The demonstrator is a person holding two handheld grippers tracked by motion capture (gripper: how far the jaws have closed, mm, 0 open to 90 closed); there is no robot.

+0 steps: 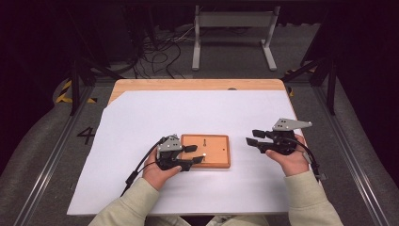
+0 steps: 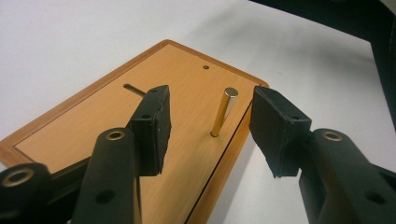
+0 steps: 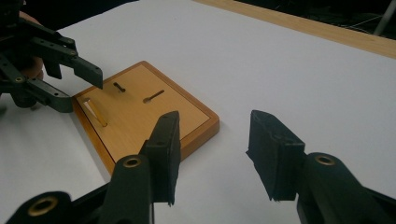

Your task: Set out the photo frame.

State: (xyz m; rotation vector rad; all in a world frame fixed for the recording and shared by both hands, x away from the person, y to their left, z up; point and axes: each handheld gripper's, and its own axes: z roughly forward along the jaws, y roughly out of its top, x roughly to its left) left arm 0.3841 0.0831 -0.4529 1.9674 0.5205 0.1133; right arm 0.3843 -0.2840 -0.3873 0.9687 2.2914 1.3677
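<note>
- The wooden board lies flat on the white sheet that covers the desk, near the person's side.
- A brass pin stands upright in a hole near one corner of the wooden board; in the high view it shows at.
- The left hand-held gripper sits over the left end of the wooden board. Its jaws are spread, one on each side of the brass pin, and neither pad touches it.
- In the left gripper view a dark slot and a small hole mark the board's top face.
- The right hand-held gripper is held to the right of the wooden board, apart from it. Its jaws are spread, with nothing between them.
- In the right gripper view the board lies ahead and to the left, the left hand-held gripper at its far end.
</note>
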